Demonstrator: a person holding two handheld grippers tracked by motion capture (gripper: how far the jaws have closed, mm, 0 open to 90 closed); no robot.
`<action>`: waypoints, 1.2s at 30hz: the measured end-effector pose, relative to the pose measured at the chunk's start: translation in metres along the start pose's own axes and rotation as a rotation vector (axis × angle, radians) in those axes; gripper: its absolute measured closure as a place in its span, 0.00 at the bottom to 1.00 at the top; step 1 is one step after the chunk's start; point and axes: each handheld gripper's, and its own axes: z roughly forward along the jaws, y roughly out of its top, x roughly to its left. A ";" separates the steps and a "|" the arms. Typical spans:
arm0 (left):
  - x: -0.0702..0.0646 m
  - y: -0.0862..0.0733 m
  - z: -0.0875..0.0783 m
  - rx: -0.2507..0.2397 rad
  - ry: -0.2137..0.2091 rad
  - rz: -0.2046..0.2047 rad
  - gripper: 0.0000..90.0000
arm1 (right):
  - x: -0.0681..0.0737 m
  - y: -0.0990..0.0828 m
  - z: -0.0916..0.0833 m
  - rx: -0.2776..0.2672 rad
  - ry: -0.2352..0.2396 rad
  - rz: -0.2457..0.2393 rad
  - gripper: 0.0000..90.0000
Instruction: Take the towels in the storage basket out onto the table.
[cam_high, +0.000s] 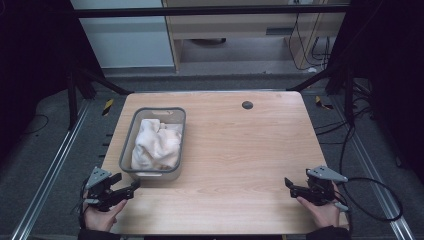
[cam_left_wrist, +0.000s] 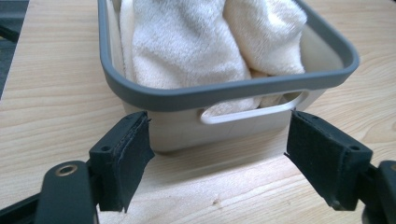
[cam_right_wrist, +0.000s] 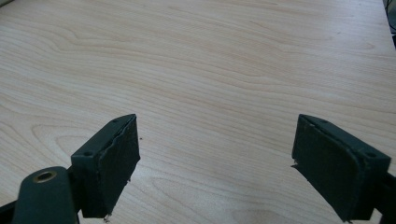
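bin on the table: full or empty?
Full. The grey bin holds a bunched white towel that rises to its rim.

The bench (cam_high: 240, 150) is light brown wood with wavy lines. The bin (cam_high: 131, 146) is pale with a dark grey rim. The towel (cam_high: 156, 145) inside is creamy white. Both claws are black.

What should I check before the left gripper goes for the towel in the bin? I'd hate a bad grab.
1. Left gripper jaws open: ok.
2. Left gripper faces the near end of the grey bin: ok.
3. White towel inside the bin, reachable from above: ok.
4. Right gripper open, holding nothing, over bare table: ok.
5. Anything under the towel: cannot tell.
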 end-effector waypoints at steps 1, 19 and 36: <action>-0.001 0.003 -0.003 -0.007 -0.003 -0.003 0.24 | 0.000 0.000 0.000 -0.003 0.004 -0.002 0.17; -0.007 0.025 -0.011 -0.029 -0.014 0.033 0.24 | 0.002 -0.002 0.003 -0.012 -0.005 -0.030 0.16; -0.007 0.051 -0.014 -0.052 -0.037 0.045 0.26 | 0.001 -0.002 0.004 -0.023 -0.015 -0.037 0.17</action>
